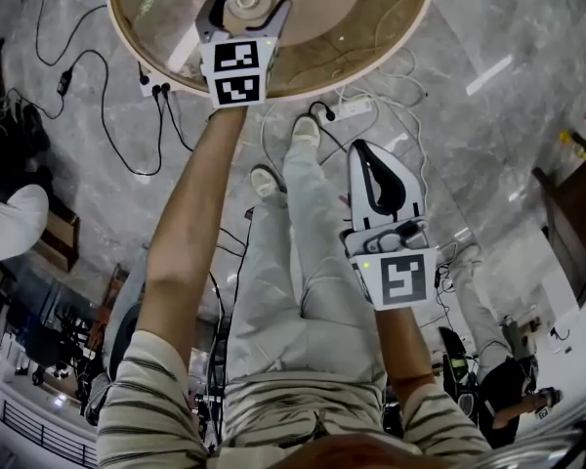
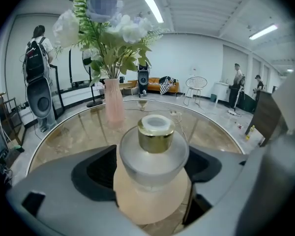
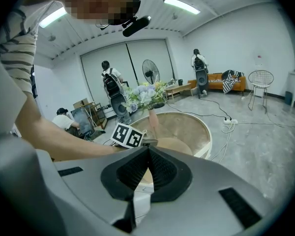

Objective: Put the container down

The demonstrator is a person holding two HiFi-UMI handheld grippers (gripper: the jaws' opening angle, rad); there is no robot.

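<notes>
The squat frosted-glass container (image 2: 153,157), gold-collared, is standing upright on a round tan mat (image 2: 152,205), sitting near the round tabletop's (image 2: 64,136) near edge.

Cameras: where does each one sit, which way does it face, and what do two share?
Head view: on the person's head, looking steeply down at the round table, both forearms, legs, left gripper and right gripper.
Left gripper view: on the left gripper, facing along its open jaws at the gold-capped container between them and a pink vase.
Right gripper view: on the right gripper, facing over its shut jaws toward the table and left forearm.
Shared: head and left gripper views show the container.
</notes>
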